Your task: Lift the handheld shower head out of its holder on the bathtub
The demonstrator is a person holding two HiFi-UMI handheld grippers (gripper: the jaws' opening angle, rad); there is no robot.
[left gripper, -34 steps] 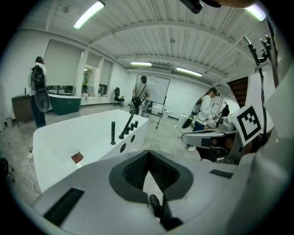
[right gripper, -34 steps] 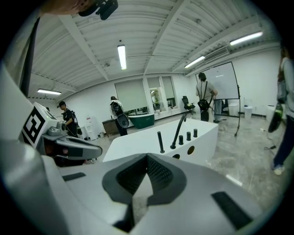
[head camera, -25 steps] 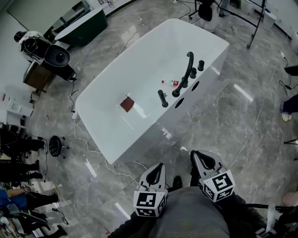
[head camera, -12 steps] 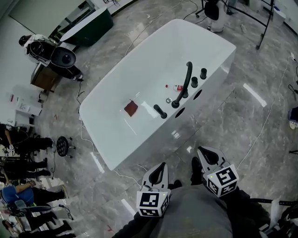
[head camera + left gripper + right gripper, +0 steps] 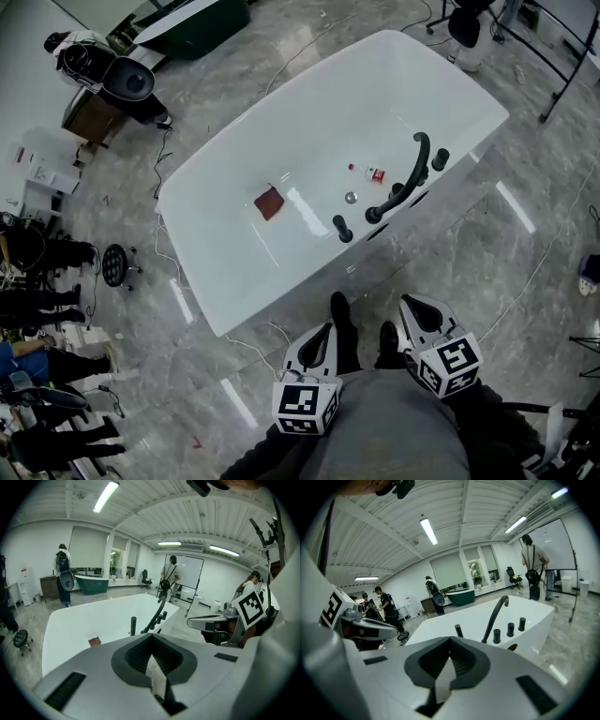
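The white bathtub [image 5: 234,281] lies across the marble floor ahead of me. On its near rim the black handheld shower head [image 5: 342,228] stands upright in its holder, left of the curved black spout [image 5: 403,187] and the black knobs [image 5: 439,157]. My left gripper [image 5: 323,331] and right gripper [image 5: 412,304] hang low in front of me, short of the tub, both shut and empty. The left gripper [image 5: 151,634] view shows the shower head [image 5: 133,625] beyond its shut jaws. In the right gripper [image 5: 450,639] view the shower head [image 5: 459,630] stands left of the spout [image 5: 494,616].
Inside the tub lie a brown square [image 5: 270,202], a small bottle [image 5: 373,173] and the drain [image 5: 351,198]. Cables trail over the floor by the tub. A black stool [image 5: 114,265] and several people stand at the left; a dark green tub [image 5: 192,17] sits far back.
The tub has drawn nearer and slid right in the head view, and my shoes now show below its rim. Both grippers stay shut and empty.
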